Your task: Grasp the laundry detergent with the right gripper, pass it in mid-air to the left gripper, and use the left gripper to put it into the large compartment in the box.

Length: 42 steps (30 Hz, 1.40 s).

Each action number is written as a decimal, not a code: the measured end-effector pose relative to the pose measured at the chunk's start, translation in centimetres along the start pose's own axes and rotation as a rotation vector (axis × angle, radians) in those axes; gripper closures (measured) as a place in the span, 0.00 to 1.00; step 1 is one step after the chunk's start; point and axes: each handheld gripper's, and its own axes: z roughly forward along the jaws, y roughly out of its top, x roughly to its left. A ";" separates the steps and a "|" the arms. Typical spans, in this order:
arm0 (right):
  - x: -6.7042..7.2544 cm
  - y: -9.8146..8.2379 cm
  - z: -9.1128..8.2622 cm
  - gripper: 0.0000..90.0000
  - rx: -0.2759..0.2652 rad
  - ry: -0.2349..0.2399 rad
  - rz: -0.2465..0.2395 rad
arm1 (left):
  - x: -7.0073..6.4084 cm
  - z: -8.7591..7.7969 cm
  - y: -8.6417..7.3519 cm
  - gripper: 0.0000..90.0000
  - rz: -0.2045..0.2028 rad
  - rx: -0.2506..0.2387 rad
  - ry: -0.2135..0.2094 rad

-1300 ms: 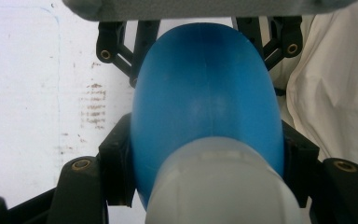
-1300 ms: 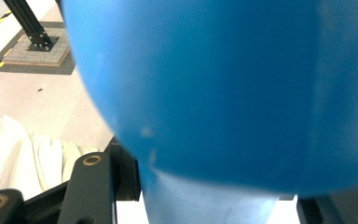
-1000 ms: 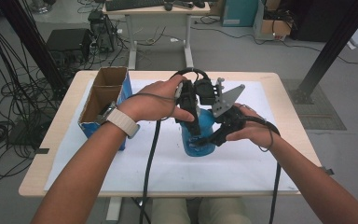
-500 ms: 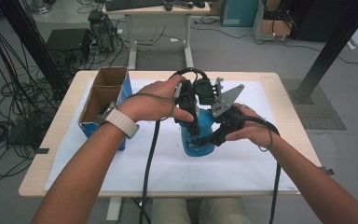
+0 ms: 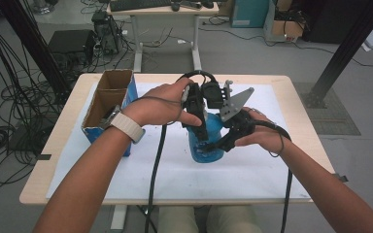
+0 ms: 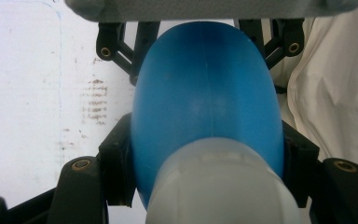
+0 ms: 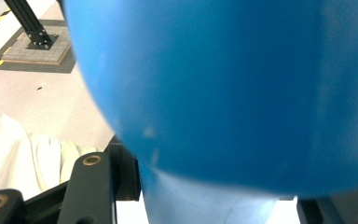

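A blue plastic bottle point(image 5: 208, 143) stands on the white mat in the middle of the table, and both grippers grip it. My left gripper point(image 5: 200, 127) comes down from above with a hand around it. In the left gripper view its jaws press both sides of the bottle point(image 6: 205, 102), just past a whitish cap point(image 6: 221, 186). My right gripper point(image 5: 223, 143) grips from the right, lower down. In the right gripper view the bottle's blue body point(image 7: 223, 84) sits very close, with a paler part between the jaws. The bottle's base is hidden.
An open cardboard box with blue sides point(image 5: 108, 103) stands at the table's left edge. The white mat point(image 5: 252, 170) covers most of the wooden table point(image 5: 298, 102). Beyond the table lie floor cables, a desk point(image 5: 165, 9) and a black post point(image 5: 342, 48).
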 end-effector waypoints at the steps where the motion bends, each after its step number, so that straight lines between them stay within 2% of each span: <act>1: 0.0 0.0 0.0 0.48 0.001 -0.001 0.000 | 0.0 0.0 0.0 0.41 0.000 0.000 0.000; 10: 0.0 0.0 0.0 0.48 0.000 0.001 -0.002 | 0.0 -0.1 0.1 0.41 -0.002 0.002 0.000; 11: 0.0 0.0 -0.1 0.48 0.000 0.002 -0.002 | 0.1 -0.1 0.1 0.41 0.010 0.003 -0.003; 16: 0.0 0.0 -0.1 0.48 -0.003 -0.001 -0.001 | 0.0 -0.1 0.1 0.41 -0.002 -0.001 0.006; 42: -0.1 0.1 -0.1 0.48 -0.005 0.000 0.004 | 0.2 -0.1 0.0 0.41 -0.006 0.001 0.005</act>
